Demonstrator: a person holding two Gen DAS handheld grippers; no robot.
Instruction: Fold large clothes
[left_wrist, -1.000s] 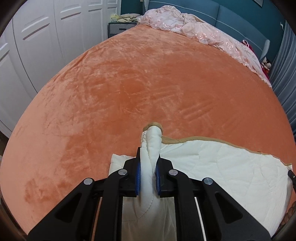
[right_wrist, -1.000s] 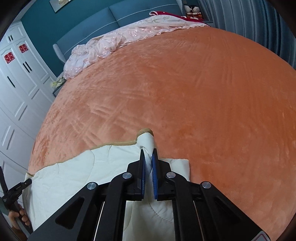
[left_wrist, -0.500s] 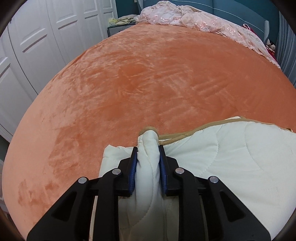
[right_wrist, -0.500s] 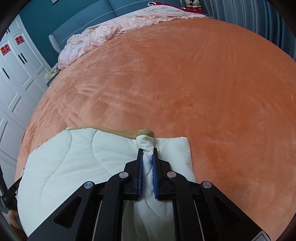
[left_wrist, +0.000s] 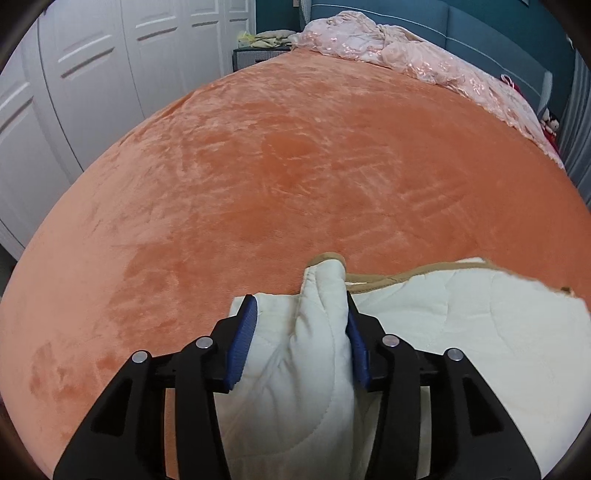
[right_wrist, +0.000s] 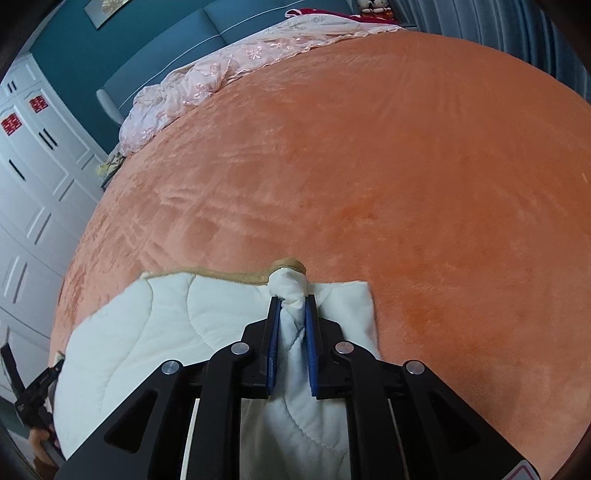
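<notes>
A cream quilt (left_wrist: 461, 332) lies on the near part of an orange bed (left_wrist: 295, 166), its tan-bound edge running crosswise, folded over a lower layer that shows at both outer corners. The left gripper (left_wrist: 299, 317) stands spread wide around the quilt's left corner; one pad touches the bunched cloth, the other stands clear of it. The right gripper (right_wrist: 291, 314) is pinched narrow on the quilt's right corner (right_wrist: 288, 284), which stands twisted between its pads. Each corner sits straight ahead of its own tool, so the quilt's long axis runs from one gripper to the other. Beyond the quilt, a pink coverlet (right_wrist: 207, 85) is heaped by the blue headboard (right_wrist: 155, 48).
</notes>
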